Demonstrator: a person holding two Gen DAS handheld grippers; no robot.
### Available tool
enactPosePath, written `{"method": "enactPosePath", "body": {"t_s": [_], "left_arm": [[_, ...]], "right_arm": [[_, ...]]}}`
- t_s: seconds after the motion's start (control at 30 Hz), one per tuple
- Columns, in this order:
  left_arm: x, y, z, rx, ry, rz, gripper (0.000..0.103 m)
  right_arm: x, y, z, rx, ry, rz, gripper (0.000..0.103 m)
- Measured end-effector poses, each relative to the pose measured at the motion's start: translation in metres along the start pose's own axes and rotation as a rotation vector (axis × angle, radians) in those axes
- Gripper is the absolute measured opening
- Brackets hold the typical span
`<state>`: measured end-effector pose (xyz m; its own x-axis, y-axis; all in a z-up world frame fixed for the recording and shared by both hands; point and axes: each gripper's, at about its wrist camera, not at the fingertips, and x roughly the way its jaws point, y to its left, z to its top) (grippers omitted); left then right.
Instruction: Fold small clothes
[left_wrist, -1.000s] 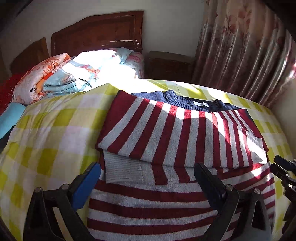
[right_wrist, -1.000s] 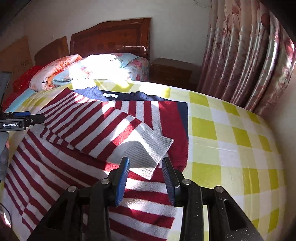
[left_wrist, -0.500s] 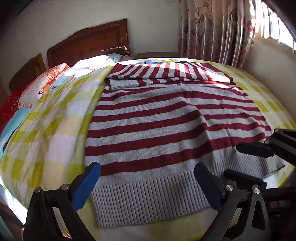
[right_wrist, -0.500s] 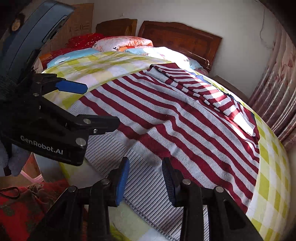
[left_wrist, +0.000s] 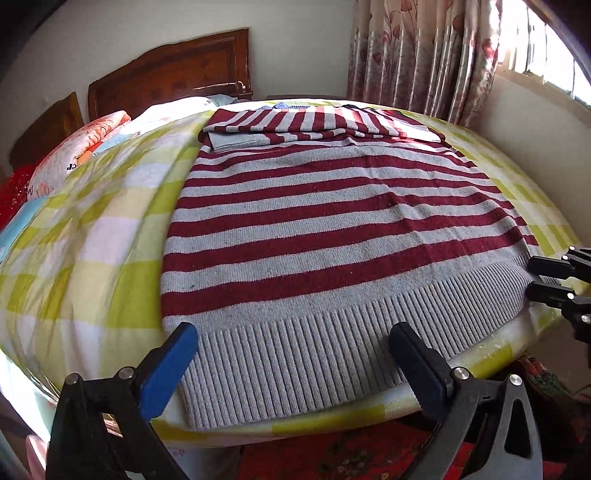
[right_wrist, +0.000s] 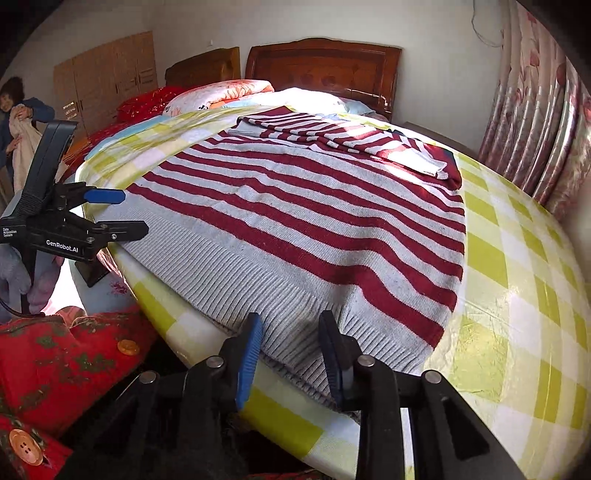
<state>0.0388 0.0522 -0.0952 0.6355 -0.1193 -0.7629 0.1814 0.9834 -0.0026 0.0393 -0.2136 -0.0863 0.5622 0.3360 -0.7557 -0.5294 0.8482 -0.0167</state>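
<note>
A red and grey striped sweater (left_wrist: 332, 221) lies flat on the checked bed, sleeves folded across its far end (left_wrist: 314, 125). Its grey ribbed hem (left_wrist: 314, 354) lies at the near edge. My left gripper (left_wrist: 291, 354) is open wide, its fingers spread just over the hem near the left corner. It also shows in the right wrist view (right_wrist: 122, 214). My right gripper (right_wrist: 290, 343) is open, its fingers spread at the hem's right part (right_wrist: 258, 288). It also shows in the left wrist view (left_wrist: 532, 277). Neither holds cloth.
The bed has a yellow-green checked cover (right_wrist: 517, 258) and a wooden headboard (left_wrist: 173, 85). Folded quilts and pillows (left_wrist: 85, 147) lie at the far left. Curtains (left_wrist: 424, 55) hang at the right. Red fabric (right_wrist: 55, 362) lies below the bed edge. A person (right_wrist: 14, 122) stands far left.
Both grippers pulled back from the folded sleeves to the sweater's near hem. The left one is now at the hem's left part, the right one at its right part. Both stay open.
</note>
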Motion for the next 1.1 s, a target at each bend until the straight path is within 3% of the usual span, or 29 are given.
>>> {"method": "enactPosePath", "body": {"t_s": [0.1,0.17,0.27,0.37,0.4,0.47,0.63,0.77,0.87,1.1], "left_arm": [[-0.003,0.002,0.005,-0.018,0.02,-0.001,0.103],[-0.019,-0.006,0.01,-0.027,-0.034,-0.073,0.103],[-0.026,-0.042,0.021,0.072,-0.105,-0.071,0.103],[-0.001,-0.065,0.024,0.142,-0.048,-0.07,0.103],[0.01,-0.065,0.02,0.142,-0.012,-0.062,0.103],[0.011,-0.05,0.013,0.097,-0.03,-0.093,0.103],[0.003,-0.024,0.009,0.033,-0.03,-0.062,0.103],[0.006,-0.037,0.011,0.053,-0.035,-0.032,0.103],[0.006,-0.028,0.009,0.05,-0.022,-0.042,0.103],[0.003,-0.005,0.004,0.022,-0.04,-0.025,0.103]], "right_arm": [[-0.004,0.0,0.004,0.049,0.009,0.01,0.032],[-0.012,0.003,0.01,0.078,-0.019,0.027,0.032],[-0.01,0.007,0.018,0.089,-0.043,-0.025,0.032],[0.013,0.018,0.022,0.064,0.014,-0.088,0.032],[0.016,0.021,0.02,0.05,0.022,-0.108,0.032],[0.011,0.016,0.013,0.058,0.008,-0.098,0.031],[-0.032,-0.023,-0.006,0.203,-0.09,-0.071,0.031],[-0.014,-0.009,0.003,0.157,-0.053,-0.084,0.031],[0.006,0.008,0.004,0.08,-0.007,-0.151,0.031],[-0.008,-0.028,-0.02,0.159,0.003,-0.03,0.032]]}}
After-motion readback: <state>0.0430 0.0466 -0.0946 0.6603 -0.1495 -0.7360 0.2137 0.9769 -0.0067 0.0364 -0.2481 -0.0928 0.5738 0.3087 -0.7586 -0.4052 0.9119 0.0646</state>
